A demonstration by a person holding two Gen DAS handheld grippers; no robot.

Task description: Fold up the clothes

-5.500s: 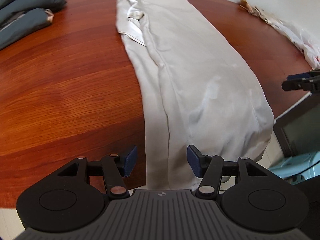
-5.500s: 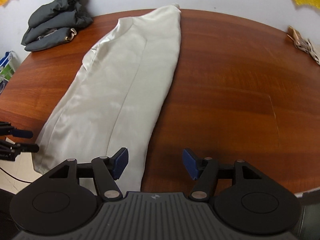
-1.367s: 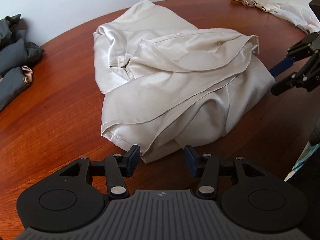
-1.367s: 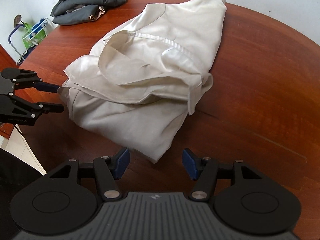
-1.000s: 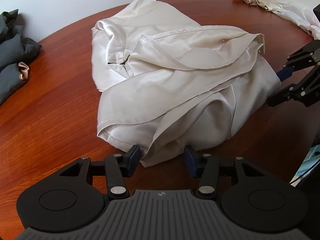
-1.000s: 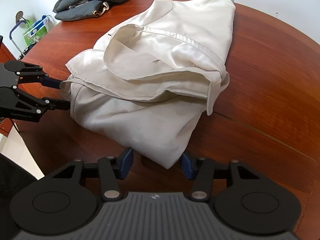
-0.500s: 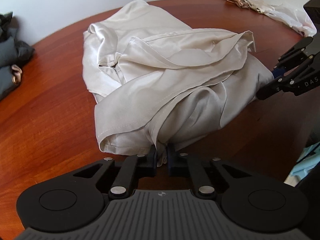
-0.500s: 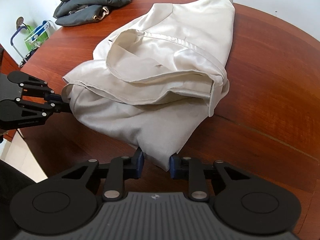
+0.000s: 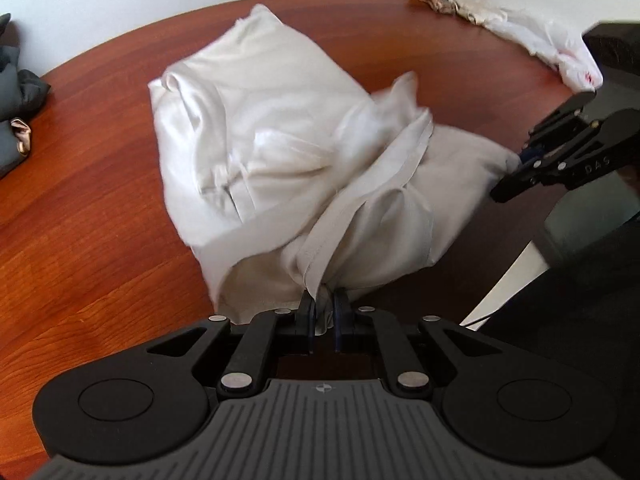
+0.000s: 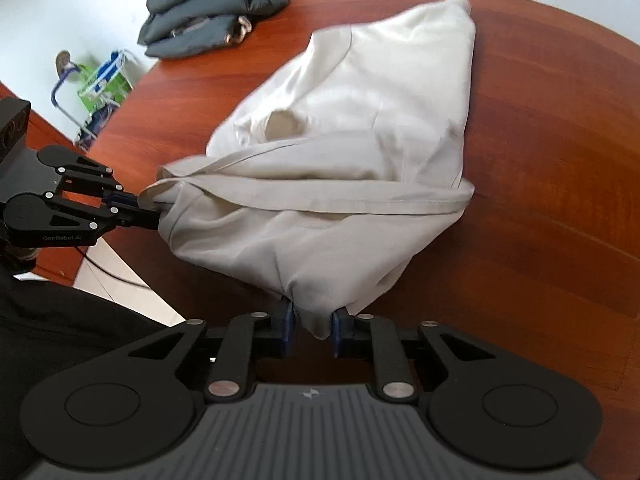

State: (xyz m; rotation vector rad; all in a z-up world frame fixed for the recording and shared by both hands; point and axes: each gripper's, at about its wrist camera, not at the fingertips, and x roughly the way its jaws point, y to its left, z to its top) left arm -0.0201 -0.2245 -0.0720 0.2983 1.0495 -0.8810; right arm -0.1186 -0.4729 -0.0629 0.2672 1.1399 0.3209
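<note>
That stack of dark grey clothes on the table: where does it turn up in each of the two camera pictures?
Left wrist view: the dark grey clothes are only a sliver at the far left edge.
Right wrist view: the whole folded stack lies at the top, left of centre.
Shared landmark: the cream garment in the middle of the table, pinched by both grippers.

Pale letters "DAS" stood on the black linkage of the right gripper (image 9: 516, 172), as seen from the left wrist. A faint line on the left gripper (image 10: 150, 208), in the right wrist view, looked like "GenRobot", though I couldn't read it surely.
</note>
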